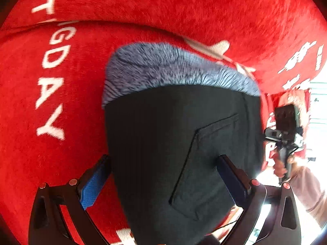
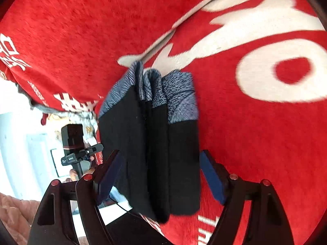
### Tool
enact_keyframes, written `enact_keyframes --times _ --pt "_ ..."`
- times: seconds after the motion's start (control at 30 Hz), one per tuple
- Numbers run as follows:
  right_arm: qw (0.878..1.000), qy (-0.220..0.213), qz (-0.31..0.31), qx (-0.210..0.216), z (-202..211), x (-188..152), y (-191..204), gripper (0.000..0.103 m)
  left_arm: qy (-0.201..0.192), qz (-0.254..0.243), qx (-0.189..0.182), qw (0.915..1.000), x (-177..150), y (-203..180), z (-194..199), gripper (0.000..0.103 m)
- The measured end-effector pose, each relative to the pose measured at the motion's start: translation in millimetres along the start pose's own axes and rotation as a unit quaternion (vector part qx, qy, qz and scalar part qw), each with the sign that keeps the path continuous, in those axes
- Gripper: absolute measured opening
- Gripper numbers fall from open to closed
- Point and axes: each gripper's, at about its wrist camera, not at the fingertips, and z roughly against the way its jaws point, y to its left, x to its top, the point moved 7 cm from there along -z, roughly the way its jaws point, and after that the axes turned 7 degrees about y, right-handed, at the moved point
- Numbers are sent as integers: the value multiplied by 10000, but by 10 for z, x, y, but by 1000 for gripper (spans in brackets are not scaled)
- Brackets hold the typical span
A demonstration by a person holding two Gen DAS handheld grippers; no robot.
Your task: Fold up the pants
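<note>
**Black pants hang folded between two handheld grippers above red cloth**

The black pants [image 1: 177, 143], trimmed with a mottled grey-blue band [image 1: 163, 67] at the far end, hang in the air over a red cloth [image 1: 143, 4] printed with white lettering. In the left wrist view the garment shows a flat face with a stitched pocket [image 1: 204, 163]; in the right wrist view the pants [image 2: 161, 153] appear edge-on, gathered in several vertical layers.

The left gripper [image 1: 163, 175] has its blue-padded fingers [image 1: 96, 181] spread wide, the fabric passing between them; whether the pads press the cloth cannot be told. The right gripper [image 2: 161, 175] likewise stands with its jaws apart on either side of the folded bundle, and any contact is hidden by the fabric.

Each camera catches the opposite tool at the frame's edge: the right gripper [image 1: 286, 134] held in a hand [image 1: 280, 167] beside the pants, and the left gripper [image 2: 79, 149] against a bright, washed-out background.
</note>
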Motion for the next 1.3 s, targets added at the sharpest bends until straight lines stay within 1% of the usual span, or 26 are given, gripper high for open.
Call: enact_keyframes --times 0.1,0.17,0.2,0.23,0.27,0.3,0.33,0.37,0.4,0.47,0.53,0.57,0.63,0.73,0.8,0.87,0.93,1.0,1.03,1.07,1.1,1.13,1.17,1.2,1.27,1.3 --pt "9998 144 129 -51 -163 61 35 83 -124 -54 -36 9999 29 -56 -45 102" --pt "9999 107 -38 48 -194 90 22 83 -171 -24 16 9998 54 -64 -61 102" --pt "9998 90 -137 75 -201 108 13 83 -198 -8 34 9998 55 -59 -54 102" --pt "9997 84 -217 34 -193 113 -4 78 -257 6 85 9996 60 -64 -43 100" --pt "9996 105 -238 -148 -197 107 -7 72 -323 8 95 9994 87 -122 -59 90" --pt "9993 118 -219 -273 -163 84 -29 65 -387 -20 43 9992 75 -176 -32 84" --pt "9993 115 -205 -283 -140 61 -16 56 -449 -42 82 9989 87 -244 -35 78" --pt "9994 89 -207 -272 -134 57 36 52 -493 -84 125 9987 70 -269 -2 73" --pt "9994 48 -153 -323 -114 41 91 48 -545 -111 158 9983 43 -302 47 70" --pt "9993 -20 -74 -353 -67 1 211 44 -597 -106 112 9981 0 -298 143 61" --pt "9996 -70 -39 -273 -11 -34 315 41 -622 -123 26 9980 -76 -324 256 59" --pt "9997 -89 -3 -211 14 -74 407 41 -630 -148 39 9979 -117 -336 306 59" --pt "9999 -66 75 -136 39 -142 540 40 -672 -208 149 9974 -240 -333 443 59" --pt "9999 -15 119 -1 -9 -300 755 40 -721 -171 235 9970 -454 -262 650 59" --pt "9998 8 59 170 -118 -425 888 40 -734 -131 332 9967 -601 -172 765 59" --pt "9997 54 60 242 -258 -536 983 40 -700 -66 459 9965 -754 -38 848 59" --pt "9996 75 44 255 -401 -627 1014 40 -630 56 536 9966 -843 73 833 59" --pt "9997 109 2 239 -600 -718 1009 40 -541 193 690 9960 -916 221 785 63" --pt "9997 138 -40 187 -696 -724 1025 40 -516 272 889 9943 -956 334 747 66" --pt "9998 187 -105 48 -792 -744 990 41 -515 358 1093 9920 -977 434 721 66" --pt "9993 250 -166 -226 -878 -768 927 41 -537 483 1361 9881 -985 534 699 67" --pt "9981 235 -182 -547 -905 -776 873 46 -643 655 1410 9857 -1009 642 761 71" --pt "9965 173 -204 -792 -906 -771 846 47 -757 810 1379 9842 -1015 679 824 71" --pt "9955 106 -238 -914 -868 -767 843 48 -889 927 1414 9816 -1020 721 905 71" --pt "9920 -41 -195 -1245 -755 -772 882 48 -1180 970 1646 9745 -1031 745 1121 71" --pt "9886 -128 -109 -1493 -672 -784 916 45 -1264 926 1648 9738 -1031 726 1185 71"
